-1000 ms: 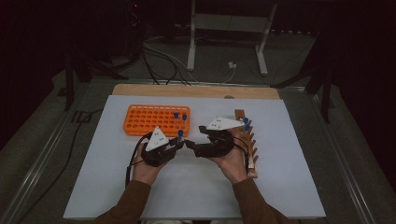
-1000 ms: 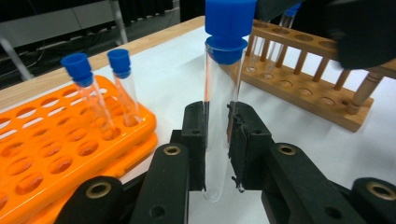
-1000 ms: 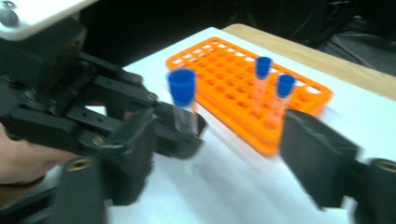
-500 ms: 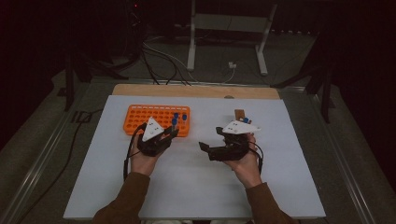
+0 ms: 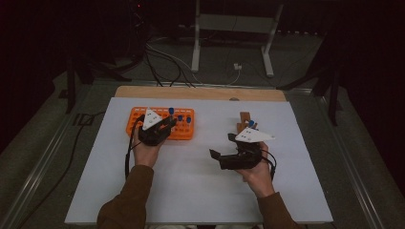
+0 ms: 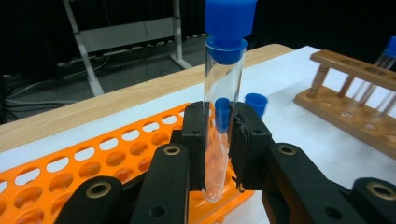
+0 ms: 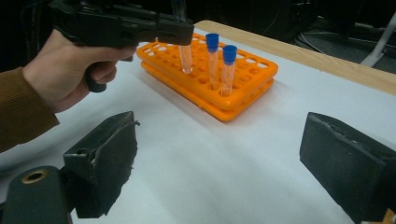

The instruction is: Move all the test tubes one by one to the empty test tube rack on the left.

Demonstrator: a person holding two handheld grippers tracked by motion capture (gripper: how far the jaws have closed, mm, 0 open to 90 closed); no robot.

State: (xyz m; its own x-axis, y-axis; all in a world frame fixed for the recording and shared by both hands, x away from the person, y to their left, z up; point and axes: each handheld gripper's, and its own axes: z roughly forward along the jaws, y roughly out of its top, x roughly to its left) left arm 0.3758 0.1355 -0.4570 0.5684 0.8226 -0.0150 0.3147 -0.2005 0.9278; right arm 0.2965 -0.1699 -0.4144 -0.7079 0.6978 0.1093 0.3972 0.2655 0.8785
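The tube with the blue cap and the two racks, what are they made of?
The tube looks like clear glass or plastic: you see through it. Its blue cap looks like matte plastic. The orange rack seems smooth moulded plastic, evenly coloured. The brown rack looks wooden, with turned posts.

You are at a lab-style test bench in a dark room. A white sheet [image 5: 191, 191] covers the table at the centre of the frame, with a wooden board [image 5: 200, 93] along its far edge. An orange plastic test-tube rack [image 5: 184, 129], left of centre, holds clear tubes with blue caps [image 7: 213, 41]. A wooden tube rack [image 6: 355, 98] stands to the right of centre. At the top of the frame, cables [image 5: 162, 59] trail over a grey floor around a white metal stand [image 5: 234, 24].
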